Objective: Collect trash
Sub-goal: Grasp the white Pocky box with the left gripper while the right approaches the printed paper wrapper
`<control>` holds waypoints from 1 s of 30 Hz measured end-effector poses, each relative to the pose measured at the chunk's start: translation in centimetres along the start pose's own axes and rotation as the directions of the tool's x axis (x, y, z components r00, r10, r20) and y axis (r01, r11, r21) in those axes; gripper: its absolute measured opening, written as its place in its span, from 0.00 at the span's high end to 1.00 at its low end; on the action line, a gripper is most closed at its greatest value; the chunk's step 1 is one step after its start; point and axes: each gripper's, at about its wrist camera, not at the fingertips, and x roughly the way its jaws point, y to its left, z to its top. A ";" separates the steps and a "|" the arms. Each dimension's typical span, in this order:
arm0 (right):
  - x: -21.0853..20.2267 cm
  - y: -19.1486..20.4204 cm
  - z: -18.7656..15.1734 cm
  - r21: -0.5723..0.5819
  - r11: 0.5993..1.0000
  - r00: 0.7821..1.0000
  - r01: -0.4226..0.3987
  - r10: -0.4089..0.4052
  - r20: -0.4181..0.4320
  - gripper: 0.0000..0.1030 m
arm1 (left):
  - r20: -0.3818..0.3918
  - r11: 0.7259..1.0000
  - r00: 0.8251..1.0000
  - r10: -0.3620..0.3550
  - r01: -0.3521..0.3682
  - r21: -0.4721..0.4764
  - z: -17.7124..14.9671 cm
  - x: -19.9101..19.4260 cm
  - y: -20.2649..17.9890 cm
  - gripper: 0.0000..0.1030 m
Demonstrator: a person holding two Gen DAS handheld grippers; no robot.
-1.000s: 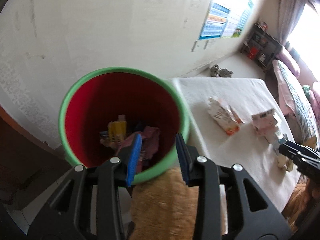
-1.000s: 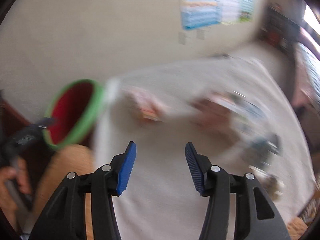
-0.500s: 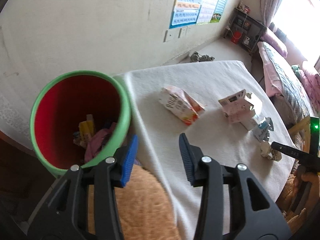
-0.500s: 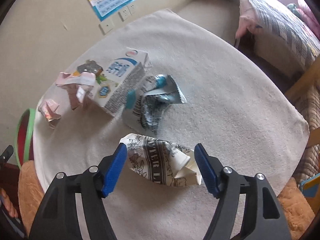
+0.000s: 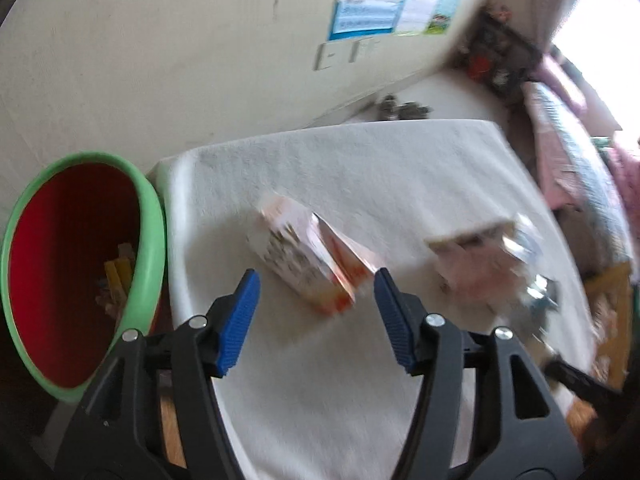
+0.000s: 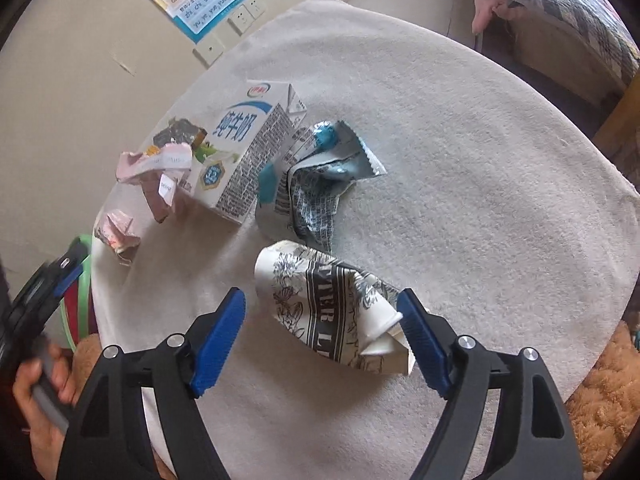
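Right wrist view: one milk carton point(image 6: 244, 152), one crushed cup point(image 6: 332, 312).

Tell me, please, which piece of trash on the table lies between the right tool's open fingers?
The crushed white paper cup with black print; the blue-and-white milk carton and silver wrapper lie farther off.

Daylight glares from a blown-out window point(image 5: 600, 36) at the left wrist view's upper right, that view motion-blurred, the right sharp, both fisheye-bent with dark corners.
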 end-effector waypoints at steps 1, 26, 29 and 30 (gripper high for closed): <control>0.1 -0.1 0.1 0.005 1.000 1.000 0.000 0.000 -0.001 0.27 | -0.022 1.000 1.000 0.015 -0.015 -0.001 0.5 1.0 -0.2 0.45; 1.1 1.9 -0.8 -0.083 0.995 0.995 -0.052 0.044 -0.091 0.33 | -0.062 0.968 0.997 -0.047 0.061 0.243 -4.4 -2.3 -2.3 0.63; 1.4 2.9 -1.2 -0.122 0.990 0.992 -0.073 0.060 -0.112 0.31 | -0.082 0.963 0.995 -0.056 0.076 0.260 -6.1 -2.8 -2.4 0.58; 1.5 3.1 -1.2 -0.129 0.988 0.991 -0.083 0.068 -0.117 0.31 | -0.088 0.963 0.994 -0.057 0.078 0.259 -6.6 -2.8 -2.3 0.56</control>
